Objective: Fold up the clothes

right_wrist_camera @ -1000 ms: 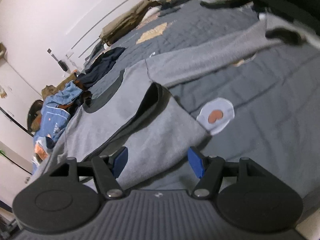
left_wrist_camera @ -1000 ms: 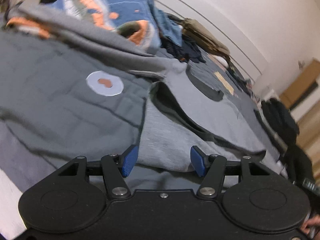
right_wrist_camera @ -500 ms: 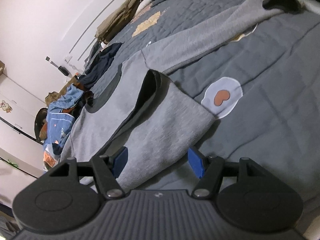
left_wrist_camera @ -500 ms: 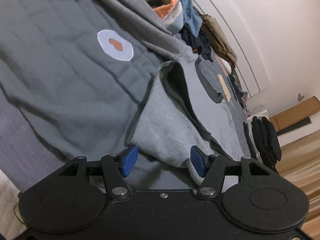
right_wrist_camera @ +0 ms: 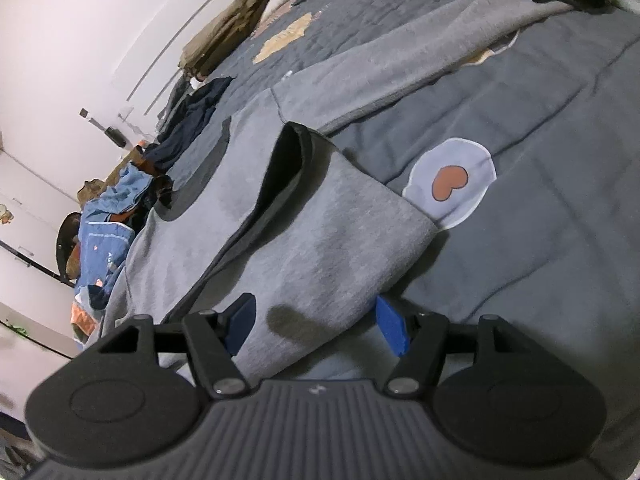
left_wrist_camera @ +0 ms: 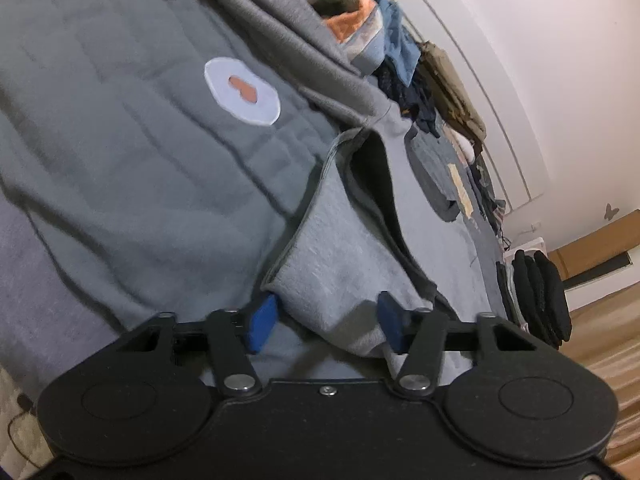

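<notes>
While both grippers are creeping closer than a moment ago, the grey sweatshirt (left_wrist_camera: 344, 256) is filling more of each view. The left gripper (left_wrist_camera: 326, 322) is holding its blue fingers (left_wrist_camera: 262, 322) wide apart, with a folded-over corner of the sweatshirt lying between them, not pinched. The right gripper (right_wrist_camera: 316, 326) is spread wide too, and the other edge of that flap (right_wrist_camera: 320, 240) is sitting between its fingers (right_wrist_camera: 392, 330).

Farther out, the sweatshirt is lying spread on the grey blanket (right_wrist_camera: 540, 240), with one sleeve (right_wrist_camera: 420, 60) stretching away. An egg patch (right_wrist_camera: 450, 180) is peeking out beside the flap. Other clothes (right_wrist_camera: 108, 216) are piling up near the wall (left_wrist_camera: 560, 60).

Moving in like this probably means getting ready to pinch the flap for a fold.
</notes>
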{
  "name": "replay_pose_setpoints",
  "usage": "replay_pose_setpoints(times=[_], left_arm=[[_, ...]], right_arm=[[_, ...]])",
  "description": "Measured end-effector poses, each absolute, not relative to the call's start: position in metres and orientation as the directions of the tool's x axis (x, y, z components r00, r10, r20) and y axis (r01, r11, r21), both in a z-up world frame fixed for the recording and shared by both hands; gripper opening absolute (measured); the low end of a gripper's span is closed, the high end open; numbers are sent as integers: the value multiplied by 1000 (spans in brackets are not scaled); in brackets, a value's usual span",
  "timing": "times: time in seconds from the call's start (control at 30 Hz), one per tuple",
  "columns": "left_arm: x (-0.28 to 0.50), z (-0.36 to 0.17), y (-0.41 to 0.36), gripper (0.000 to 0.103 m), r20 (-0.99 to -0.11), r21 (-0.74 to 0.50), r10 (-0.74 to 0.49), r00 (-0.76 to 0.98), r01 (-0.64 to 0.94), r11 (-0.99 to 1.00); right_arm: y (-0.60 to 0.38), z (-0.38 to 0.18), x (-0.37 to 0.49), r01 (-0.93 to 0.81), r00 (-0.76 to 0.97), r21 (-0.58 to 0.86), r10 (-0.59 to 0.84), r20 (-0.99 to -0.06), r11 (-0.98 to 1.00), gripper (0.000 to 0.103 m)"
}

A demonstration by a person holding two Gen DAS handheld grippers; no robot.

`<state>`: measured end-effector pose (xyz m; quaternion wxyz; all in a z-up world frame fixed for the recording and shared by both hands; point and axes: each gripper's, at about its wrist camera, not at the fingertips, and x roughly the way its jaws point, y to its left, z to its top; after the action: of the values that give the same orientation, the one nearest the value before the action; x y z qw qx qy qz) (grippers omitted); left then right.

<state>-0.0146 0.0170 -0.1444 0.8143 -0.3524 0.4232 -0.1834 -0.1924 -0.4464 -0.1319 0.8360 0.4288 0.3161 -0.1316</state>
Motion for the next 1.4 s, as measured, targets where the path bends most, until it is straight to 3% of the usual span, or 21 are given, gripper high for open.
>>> replay_pose_setpoints(times=[0.07,0.17,0.33,0.6,0.8,0.83,0.87,0.93,1.4], left_arm=[[-15,-143,19,15,-565,-715,-575,591,-3,699],[-17,-140,23,10,-562,-712,-553,615,-18,702],[-24,-123,31,6,-525,-715,-553,647,17,699],[-25,-115,39,6,-551,-708,-576,604,27,705],[-17,-134,30,8,-592,-708,-575,565,-23,706],[-16,-134,28,13,-589,-711,-578,565,-21,703],[-14,-135,26,27,-590,-711,-580,561,-21,703],[-13,-138,21,45,-597,-708,-581,554,-22,706],[-10,-147,17,45,-615,-717,-579,535,-74,693]], right_arm=[[-447,-134,-191,498,763,632,47,-645,594,66],[-448,-137,-190,503,763,631,39,-645,590,66],[-450,-139,-190,507,767,643,39,-640,574,66],[-455,-143,-192,521,773,654,23,-634,549,66],[-458,-149,-188,524,785,686,27,-619,505,66],[-458,-149,-188,523,786,687,26,-618,504,66],[-457,-149,-187,523,787,688,26,-617,504,66],[-456,-148,-186,526,783,682,24,-622,508,66],[-442,-144,-184,535,754,648,39,-655,542,67]])
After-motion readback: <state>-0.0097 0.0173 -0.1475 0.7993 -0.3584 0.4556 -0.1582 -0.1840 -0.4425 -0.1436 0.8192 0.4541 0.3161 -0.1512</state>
